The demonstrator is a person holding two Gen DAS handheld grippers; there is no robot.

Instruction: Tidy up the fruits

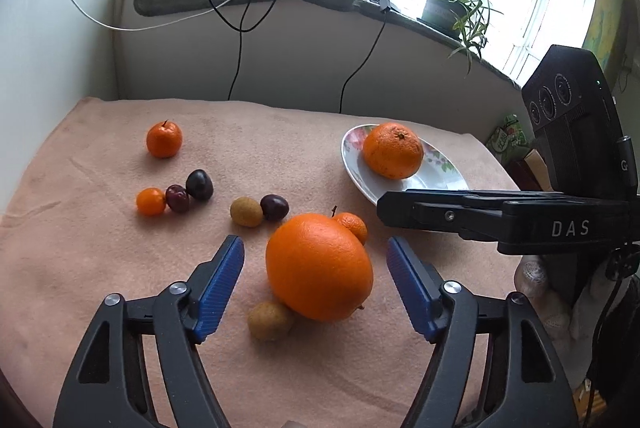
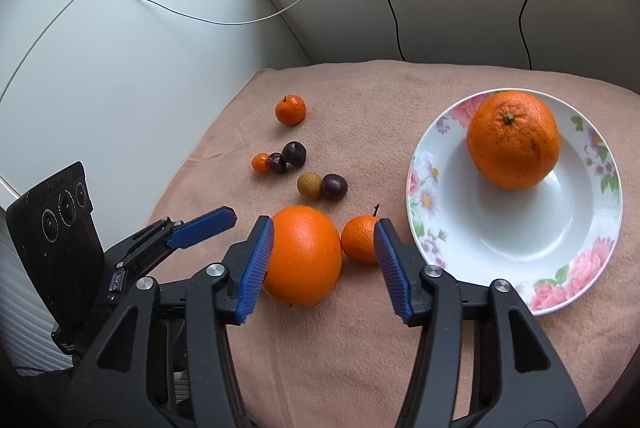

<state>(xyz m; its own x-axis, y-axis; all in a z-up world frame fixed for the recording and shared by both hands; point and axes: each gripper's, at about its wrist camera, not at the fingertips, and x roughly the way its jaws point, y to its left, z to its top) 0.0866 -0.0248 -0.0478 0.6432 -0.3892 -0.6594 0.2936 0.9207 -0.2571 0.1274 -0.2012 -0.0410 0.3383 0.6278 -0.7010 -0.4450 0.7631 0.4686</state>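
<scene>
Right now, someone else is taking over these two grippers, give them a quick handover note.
Left gripper: open, holding nothing, the big orange between its fingers.
Right gripper: open, holding nothing, near the same orange.
Done: one large orange sits on the flowered plate.
Left on the cloth: the big orange, three small mandarins, a kumquat, three dark plums, two brown longans.
</scene>
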